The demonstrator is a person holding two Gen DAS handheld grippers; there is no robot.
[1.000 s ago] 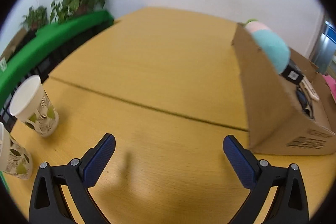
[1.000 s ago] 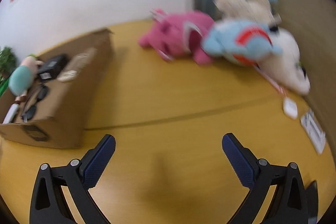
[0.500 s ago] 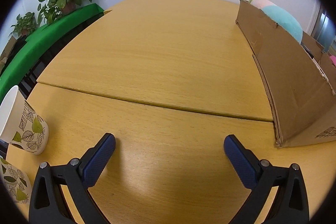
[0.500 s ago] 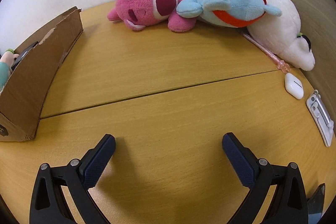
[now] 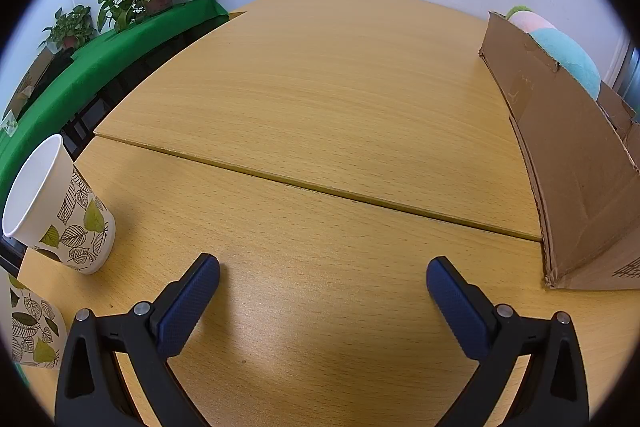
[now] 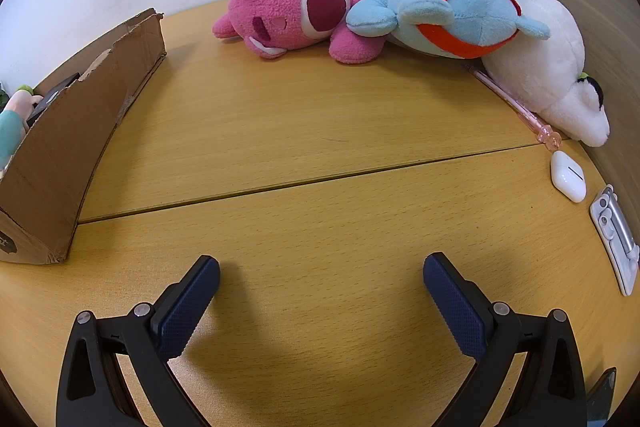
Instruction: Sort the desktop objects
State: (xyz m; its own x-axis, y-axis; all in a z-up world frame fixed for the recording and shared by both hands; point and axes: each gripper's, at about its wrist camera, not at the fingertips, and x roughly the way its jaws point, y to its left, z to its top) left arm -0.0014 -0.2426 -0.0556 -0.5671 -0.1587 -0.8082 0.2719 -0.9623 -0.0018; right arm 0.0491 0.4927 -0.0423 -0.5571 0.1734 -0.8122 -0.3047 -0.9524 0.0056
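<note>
left claw spread wide, empty — right claw likewise, both low, level

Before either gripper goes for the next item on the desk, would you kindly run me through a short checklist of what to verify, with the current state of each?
1. Left gripper open and holding nothing: ok.
2. Right gripper open and holding nothing: ok.
3. Bare desk between the right gripper and the pink plush: ok.
4. White earbud case lying free, apart from the pink pen: ok.
5. Room left in the cardboard box: cannot tell, its wall hides most of the inside.
6. Paper cup upright and off to the left gripper's side: ok.
</note>
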